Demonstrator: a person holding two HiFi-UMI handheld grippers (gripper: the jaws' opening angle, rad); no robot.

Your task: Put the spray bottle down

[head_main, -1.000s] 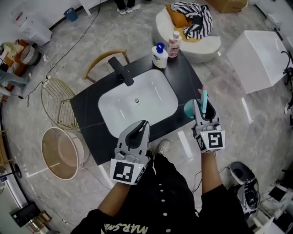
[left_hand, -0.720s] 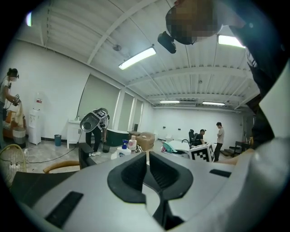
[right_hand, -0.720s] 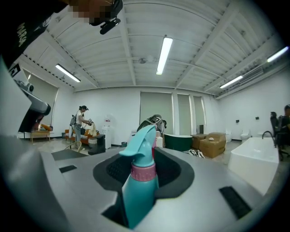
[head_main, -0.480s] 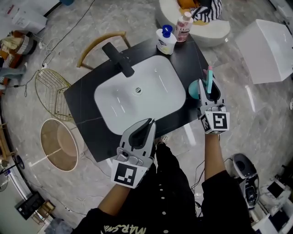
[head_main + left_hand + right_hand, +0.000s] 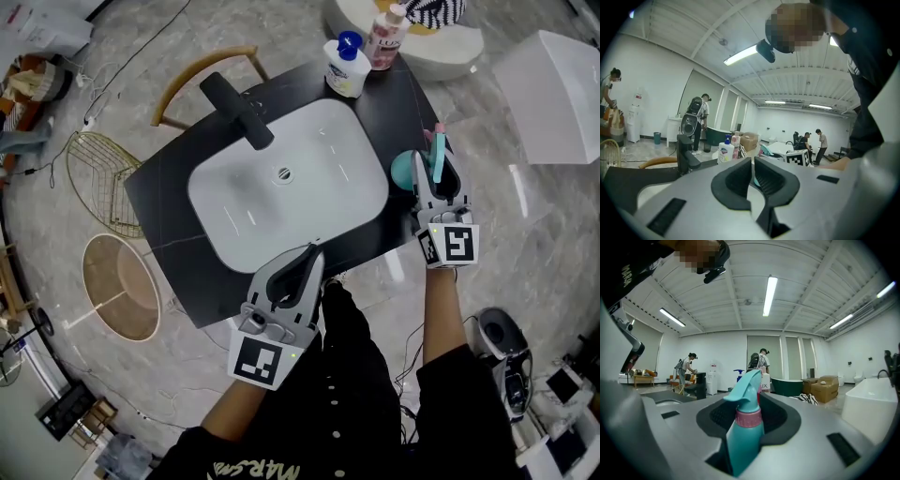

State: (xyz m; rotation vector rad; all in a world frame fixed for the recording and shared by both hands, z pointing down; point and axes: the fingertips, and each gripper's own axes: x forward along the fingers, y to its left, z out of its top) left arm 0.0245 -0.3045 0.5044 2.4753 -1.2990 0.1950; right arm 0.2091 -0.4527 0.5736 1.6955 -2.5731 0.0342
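A teal spray bottle with a pink collar stands upright between the jaws of my right gripper, which is shut on its neck. It hangs over the right edge of the black counter; whether its base touches the top I cannot tell. In the right gripper view the spray bottle fills the gap of the right gripper. My left gripper is shut and holds nothing, at the counter's front edge. The left gripper points toward the faucet and bottles.
A white sink basin with a black faucet fills the counter. A white pump bottle and a pink bottle stand at the back corner. A wire basket and a round basket sit on the floor at left.
Both grippers have sunk lower. The right one has carried the spray bottle down and closer to the counter's right edge. Its grip looks the same.
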